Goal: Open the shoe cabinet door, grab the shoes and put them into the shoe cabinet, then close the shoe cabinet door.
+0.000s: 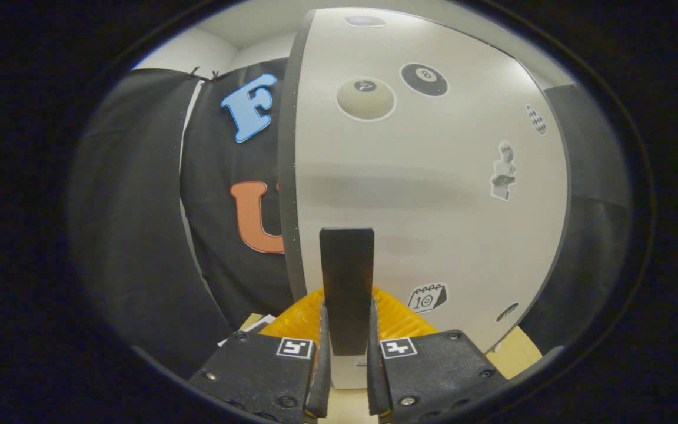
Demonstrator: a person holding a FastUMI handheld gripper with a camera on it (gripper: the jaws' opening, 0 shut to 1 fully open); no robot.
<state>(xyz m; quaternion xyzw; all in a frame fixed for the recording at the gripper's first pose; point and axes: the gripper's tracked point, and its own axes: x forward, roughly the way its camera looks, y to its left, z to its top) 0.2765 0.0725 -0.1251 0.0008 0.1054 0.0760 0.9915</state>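
— As the gripper [348, 359] faces the white cabinet door [427, 194], what does it hold?
— Both fingers [322, 365] clamp the door's black handle [347, 282], just ahead; yellow plate [401, 321] beneath.

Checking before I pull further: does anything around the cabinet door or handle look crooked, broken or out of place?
Nothing stands out. The gripper fingers sit on either side of the black handle, which stands upright on the white door. The door face looks intact, stickers flat.
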